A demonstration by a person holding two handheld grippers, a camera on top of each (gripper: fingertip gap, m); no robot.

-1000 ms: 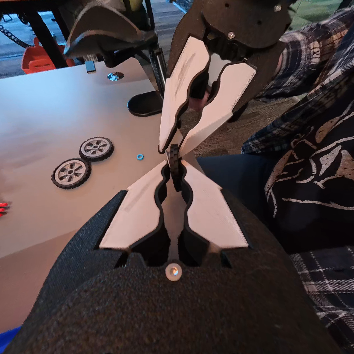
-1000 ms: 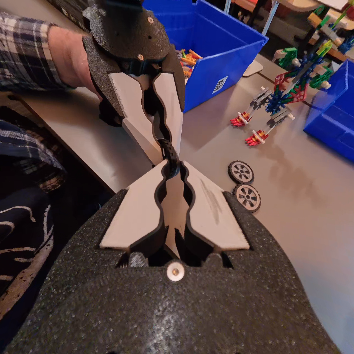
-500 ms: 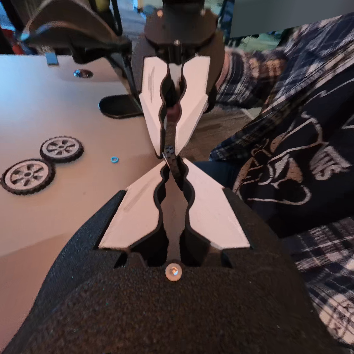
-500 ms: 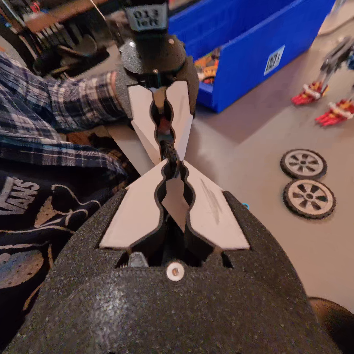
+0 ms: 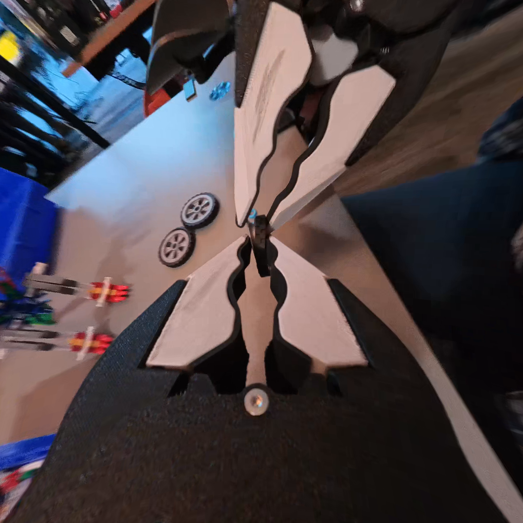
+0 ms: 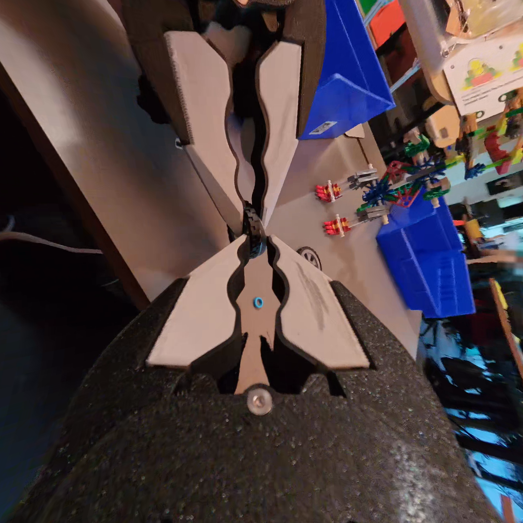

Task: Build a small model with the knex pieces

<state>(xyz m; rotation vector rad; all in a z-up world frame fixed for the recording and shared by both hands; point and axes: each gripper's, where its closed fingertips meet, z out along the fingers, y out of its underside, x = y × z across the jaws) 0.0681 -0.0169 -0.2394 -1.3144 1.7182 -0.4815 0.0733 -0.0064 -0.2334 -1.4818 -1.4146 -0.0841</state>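
Note:
A small black toothed wheel (image 5: 261, 243), seen edge-on, is pinched between my two grippers, which meet tip to tip above the grey table (image 5: 141, 175). My left gripper (image 5: 259, 242) is shut on its near part. My right gripper (image 5: 256, 223) comes in from the top of the left wrist view and is shut on its far part. In the right wrist view the wheel (image 6: 252, 226) sits between my right gripper (image 6: 254, 240) and my left gripper (image 6: 253, 206). A tiny blue ring (image 6: 258, 302) lies on the table below the fingers.
Two grey-spoked wheels (image 5: 199, 210) (image 5: 177, 247) lie on the table to the left. A multicoloured rod-and-connector model with red tips (image 6: 336, 225) stands farther off. Blue bins (image 6: 348, 90) (image 6: 424, 268) flank it. The table edge (image 6: 113, 240) and a person's dark clothing are near. My left and right fingertips are right by each other.
Both grippers, still joined on the black wheel, have swung and rolled out over the table. The blue ring now lies right beneath them and both views are tilted and blurred.

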